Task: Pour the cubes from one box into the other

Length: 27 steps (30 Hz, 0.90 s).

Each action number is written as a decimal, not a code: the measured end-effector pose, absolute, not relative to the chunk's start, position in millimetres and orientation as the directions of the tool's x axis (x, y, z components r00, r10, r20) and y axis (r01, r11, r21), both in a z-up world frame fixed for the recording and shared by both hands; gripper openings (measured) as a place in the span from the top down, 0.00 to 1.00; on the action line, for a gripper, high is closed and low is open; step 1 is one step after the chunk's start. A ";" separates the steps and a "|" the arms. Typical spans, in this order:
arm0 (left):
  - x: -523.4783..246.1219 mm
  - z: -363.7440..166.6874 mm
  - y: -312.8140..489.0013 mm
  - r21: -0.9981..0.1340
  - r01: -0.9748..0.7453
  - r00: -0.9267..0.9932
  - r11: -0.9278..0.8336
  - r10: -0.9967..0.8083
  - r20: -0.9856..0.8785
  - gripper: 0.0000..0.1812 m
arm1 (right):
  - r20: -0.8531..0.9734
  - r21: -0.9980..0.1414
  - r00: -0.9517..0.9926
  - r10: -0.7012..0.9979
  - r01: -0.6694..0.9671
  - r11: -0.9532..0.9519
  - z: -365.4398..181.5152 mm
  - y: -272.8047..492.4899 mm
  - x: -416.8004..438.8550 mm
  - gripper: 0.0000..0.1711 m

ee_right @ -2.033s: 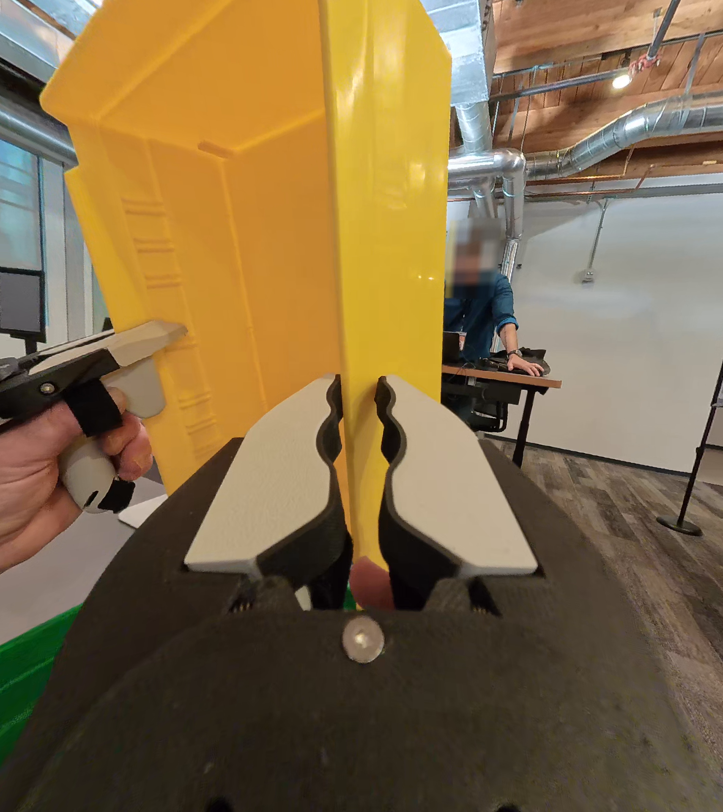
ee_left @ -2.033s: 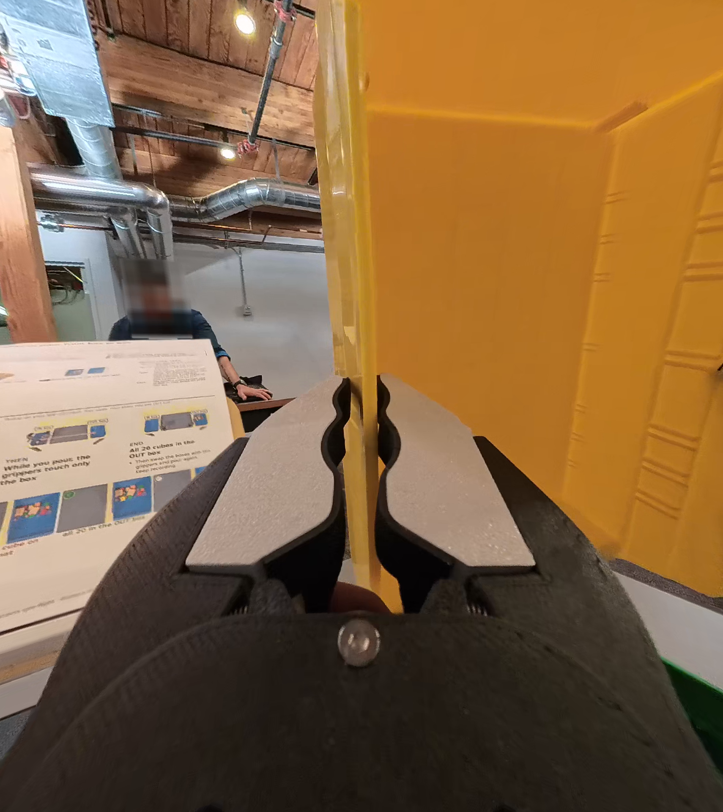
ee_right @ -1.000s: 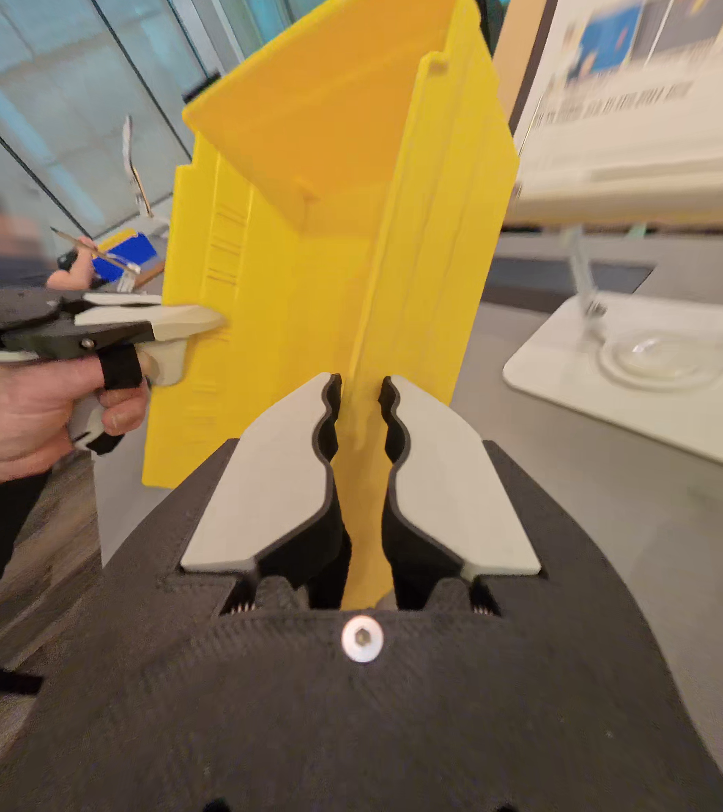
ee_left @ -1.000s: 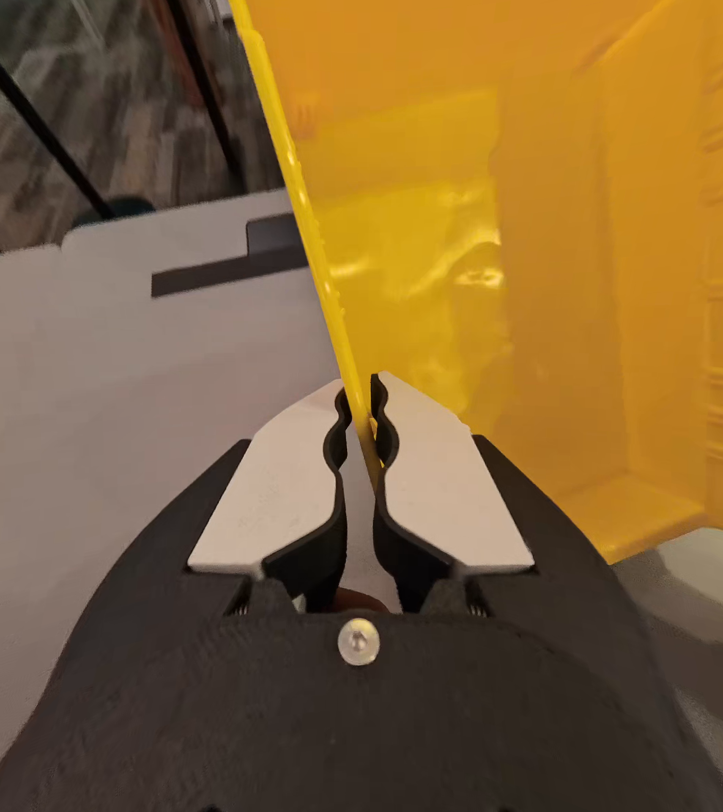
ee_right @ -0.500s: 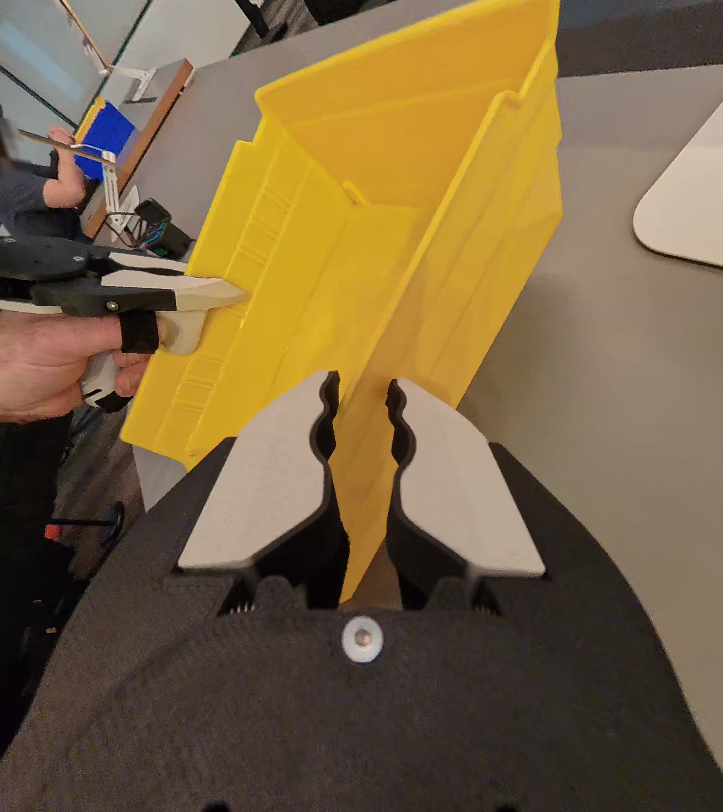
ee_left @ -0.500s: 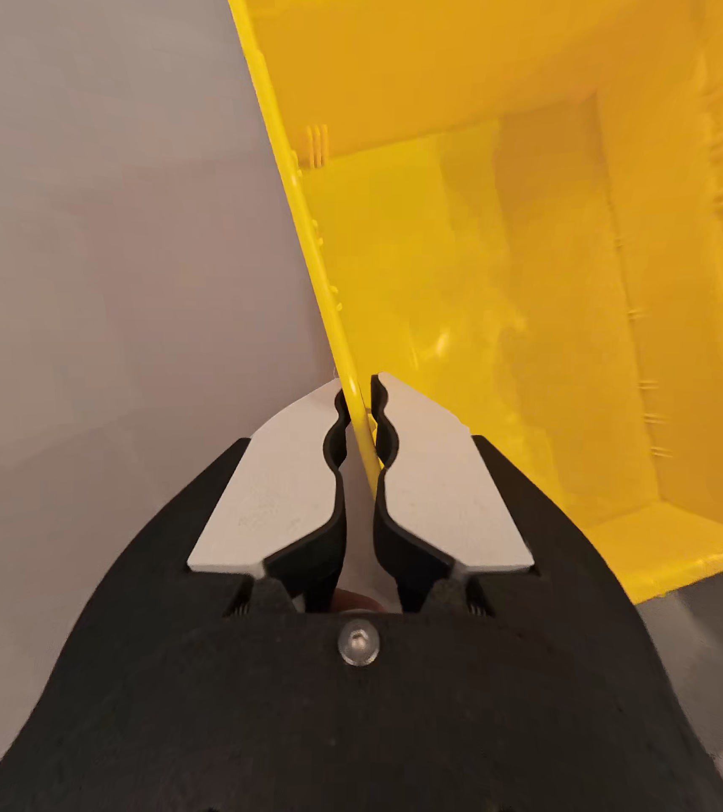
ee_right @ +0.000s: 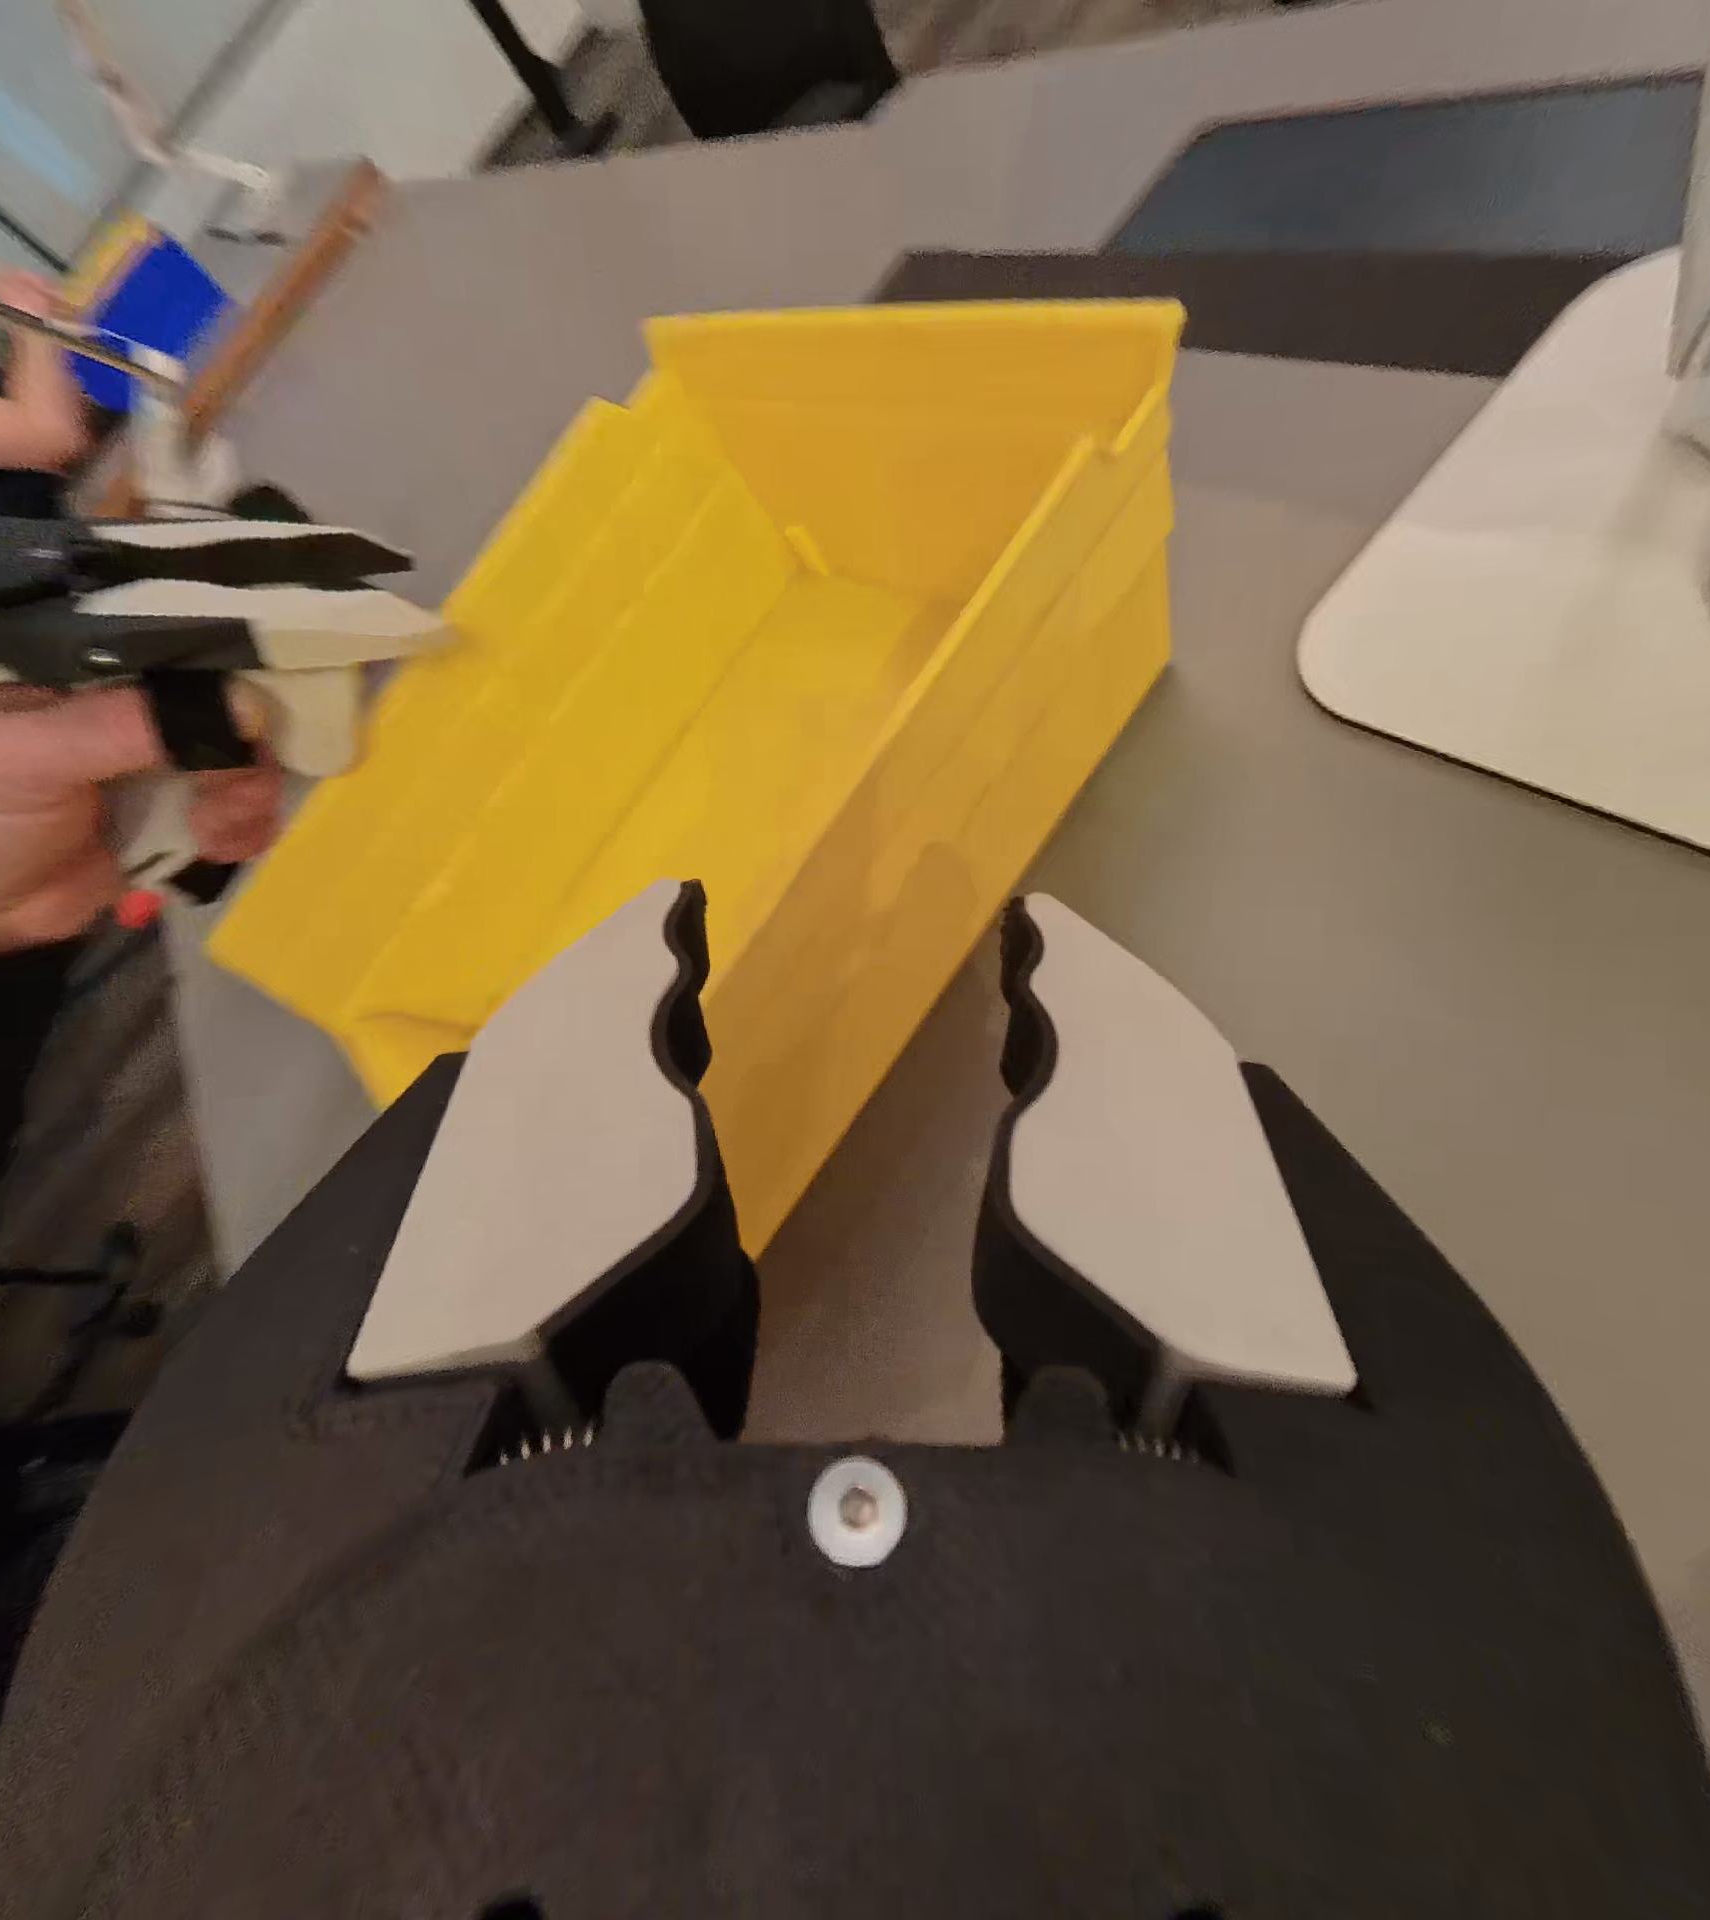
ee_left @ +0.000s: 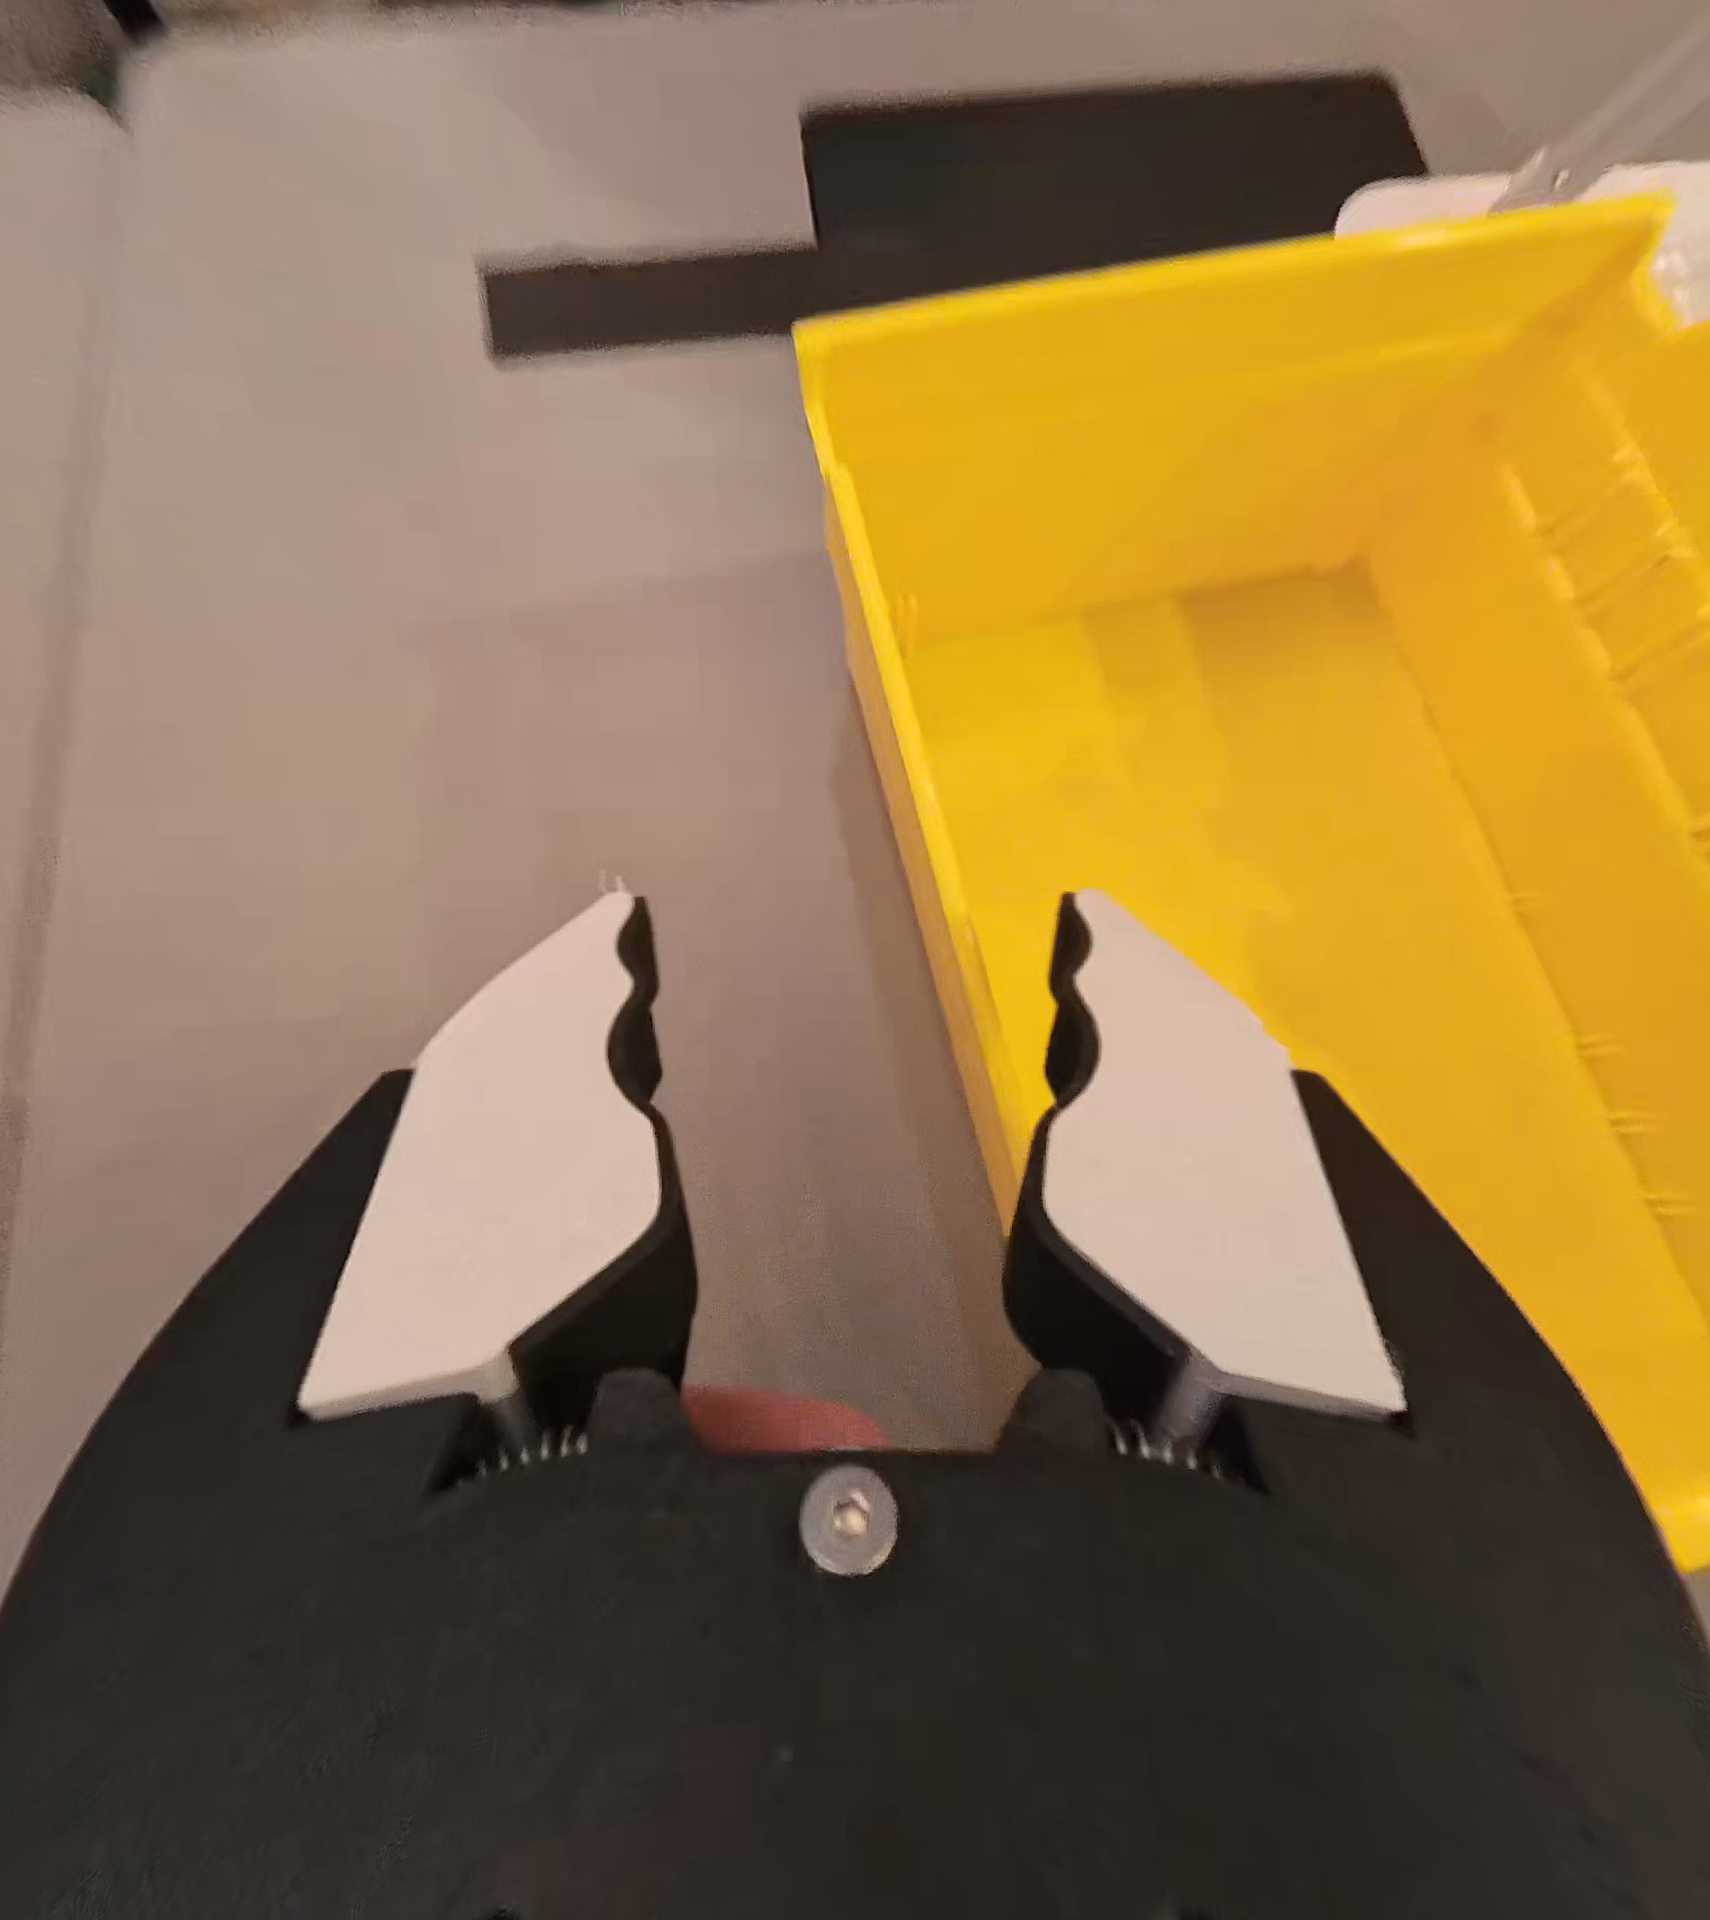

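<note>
Yellow box: upright on grey surface, nothing visible inside; left gripper: fingers spread, astride box's left wall; right gripper: fingers spread, astride box's right wall.

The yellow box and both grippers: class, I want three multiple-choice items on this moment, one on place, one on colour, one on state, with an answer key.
1. Where does the yellow box rest?
A. On the grey table
B. Lifted in the air
C. On the white base

2. What colour is the bin far behind the left gripper in the right wrist view?
A. Red
B. Blue
C. Green

3. How do the two grippers stand?
A. Both shut on the box
B. One open, one shut
C. Both open, holding nothing

Answers:
1 A: the box sits flat on the grey table, apart from the white base.
2 B: the blue bin shows far back.
3 C: the left gripper and right gripper have fingers spread, the box wall unclamped.
</note>
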<state>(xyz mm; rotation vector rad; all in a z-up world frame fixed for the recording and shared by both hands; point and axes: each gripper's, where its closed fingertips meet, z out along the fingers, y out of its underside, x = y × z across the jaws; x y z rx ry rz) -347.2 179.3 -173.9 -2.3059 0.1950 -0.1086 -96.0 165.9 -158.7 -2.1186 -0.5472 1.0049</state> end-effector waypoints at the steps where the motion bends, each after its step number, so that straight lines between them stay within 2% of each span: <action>1: -349.1 -163.0 176.1 -0.764 -0.138 0.983 -0.630 -0.180 -0.029 0.58 | -0.534 -0.759 0.528 0.660 0.043 -0.650 -141.1 150.9 -93.1 0.76; 4: -329.0 -131.8 157.4 -0.812 -0.229 0.957 -0.537 -0.276 -0.087 0.57 | -0.533 -0.793 0.389 0.752 0.081 -0.604 -103.6 103.2 -70.3 0.77; 6: -302.6 -109.3 143.1 -0.846 -0.311 0.916 -0.432 -0.373 -0.146 0.58 | -0.429 -0.850 0.392 0.813 0.129 -0.511 -87.5 76.7 -44.3 0.78; 8: -282.7 -98.0 128.1 -0.835 -0.417 0.867 -0.358 -0.431 -0.249 0.58 | -0.282 -0.891 0.433 0.856 0.212 -0.401 -80.6 54.5 -12.8 0.76; 10: -257.2 -89.6 111.1 -0.835 -0.483 0.819 -0.263 -0.475 -0.323 0.59 | -0.097 -0.898 0.532 0.841 0.318 -0.305 -81.8 44.7 27.2 0.74; 12: -235.7 -96.6 94.9 -0.802 -0.545 0.773 -0.244 -0.516 -0.369 0.58 | 0.119 -0.862 0.629 0.768 0.449 -0.234 -89.1 45.3 72.8 0.72; 14: -215.5 -102.7 81.9 -0.796 -0.565 0.747 -0.217 -0.544 -0.382 0.57 | 0.240 -0.810 0.680 0.693 0.534 -0.242 -98.6 45.8 109.8 0.68; 16: -194.8 -119.1 70.3 -0.775 -0.587 0.712 -0.235 -0.606 -0.355 0.55 | 0.334 -0.780 0.692 0.640 0.585 -0.225 -104.7 46.6 134.1 0.70; 21: -167.5 -166.5 61.8 -0.664 -0.702 0.622 -0.258 -0.677 -0.394 0.55 | 0.337 -0.742 0.703 0.626 0.608 -0.282 -132.0 40.2 161.7 0.72; 27: -176.9 -207.6 57.8 -0.545 -0.780 0.569 -0.308 -0.712 -0.411 0.56 | 0.358 -0.692 0.686 0.634 0.650 -0.314 -154.6 27.2 182.2 0.71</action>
